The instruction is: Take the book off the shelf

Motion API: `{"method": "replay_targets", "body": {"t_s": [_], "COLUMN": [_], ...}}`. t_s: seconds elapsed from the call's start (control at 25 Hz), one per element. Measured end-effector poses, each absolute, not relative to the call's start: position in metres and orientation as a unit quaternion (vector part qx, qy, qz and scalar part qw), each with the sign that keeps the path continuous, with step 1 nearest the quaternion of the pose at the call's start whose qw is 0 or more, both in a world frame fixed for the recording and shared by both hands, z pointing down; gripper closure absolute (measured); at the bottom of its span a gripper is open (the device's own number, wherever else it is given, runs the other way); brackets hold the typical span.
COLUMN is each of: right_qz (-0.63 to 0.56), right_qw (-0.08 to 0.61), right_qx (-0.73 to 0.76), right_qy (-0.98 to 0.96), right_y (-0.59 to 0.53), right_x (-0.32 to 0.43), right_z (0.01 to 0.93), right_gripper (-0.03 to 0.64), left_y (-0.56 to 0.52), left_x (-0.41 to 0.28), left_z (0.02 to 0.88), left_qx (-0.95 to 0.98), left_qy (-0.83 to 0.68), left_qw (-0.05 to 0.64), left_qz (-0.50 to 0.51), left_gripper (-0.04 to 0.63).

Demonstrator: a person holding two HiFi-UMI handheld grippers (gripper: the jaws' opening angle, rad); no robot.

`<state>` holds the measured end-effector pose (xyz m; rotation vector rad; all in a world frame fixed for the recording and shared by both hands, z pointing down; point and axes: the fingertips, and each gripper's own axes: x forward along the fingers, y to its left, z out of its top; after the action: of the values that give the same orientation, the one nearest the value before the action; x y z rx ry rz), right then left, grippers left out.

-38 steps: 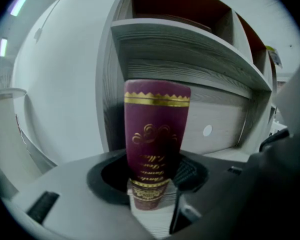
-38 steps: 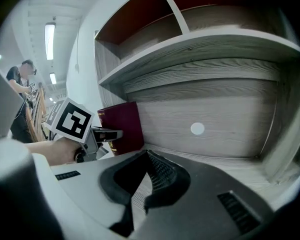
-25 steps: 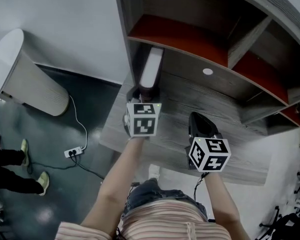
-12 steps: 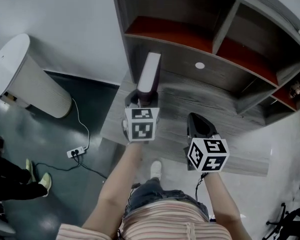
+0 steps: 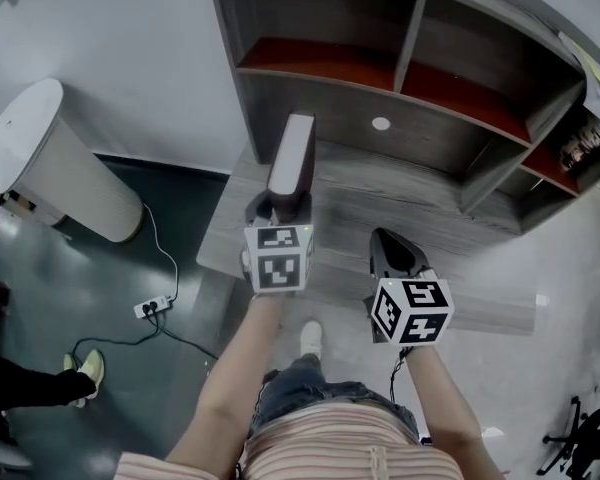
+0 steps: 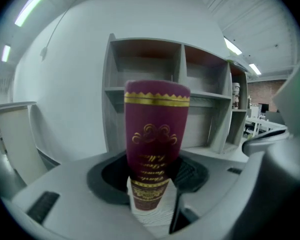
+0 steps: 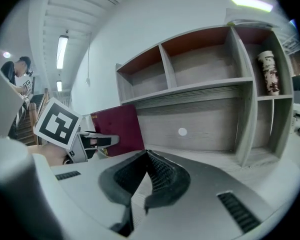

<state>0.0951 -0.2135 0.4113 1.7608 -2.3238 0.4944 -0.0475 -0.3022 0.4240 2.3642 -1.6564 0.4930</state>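
Note:
A maroon book (image 5: 292, 153) with gold lettering on its spine (image 6: 155, 149) stands upright between the jaws of my left gripper (image 5: 277, 206), which is shut on its lower end. The book hangs over the grey desk top (image 5: 420, 203), in front of the shelf unit (image 5: 400, 53) and clear of its compartments. In the right gripper view the book (image 7: 117, 131) and the left gripper (image 7: 90, 144) show at the left. My right gripper (image 5: 395, 250) hovers over the desk to the right, its jaws (image 7: 142, 179) shut with nothing in them.
The shelf's compartments in view have red floors and hold nothing. A patterned cylinder (image 7: 267, 74) stands in a far right compartment. On the floor to the left are a white rounded bin (image 5: 50, 168), a power strip with cable (image 5: 148, 306) and a person's shoe (image 5: 88, 368).
The left gripper has drawn the book back from the shelf's left end toward me, over the desk. More of the shelf has come into the head view. The right gripper has barely moved.

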Motion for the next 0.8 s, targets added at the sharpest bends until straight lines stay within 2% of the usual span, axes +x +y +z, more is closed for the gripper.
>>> {"method": "replay_targets", "body": {"t_s": [0.8], "right_qz": [0.155], "right_qw": [0.082], "right_qx": [0.593], "right_qy": [-0.786], "right_y": [-0.129], "right_x": [0.101], "right_z": [0.41], "right_gripper": [0.609], "left_y": [-0.208], "left_x": [-0.032], "left_z": [0.415], "left_qx": [0.809], "left_qy": [-0.555], "left_qw": [0.104], "left_qz": [0.167], "left_gripper": [0.38]}}
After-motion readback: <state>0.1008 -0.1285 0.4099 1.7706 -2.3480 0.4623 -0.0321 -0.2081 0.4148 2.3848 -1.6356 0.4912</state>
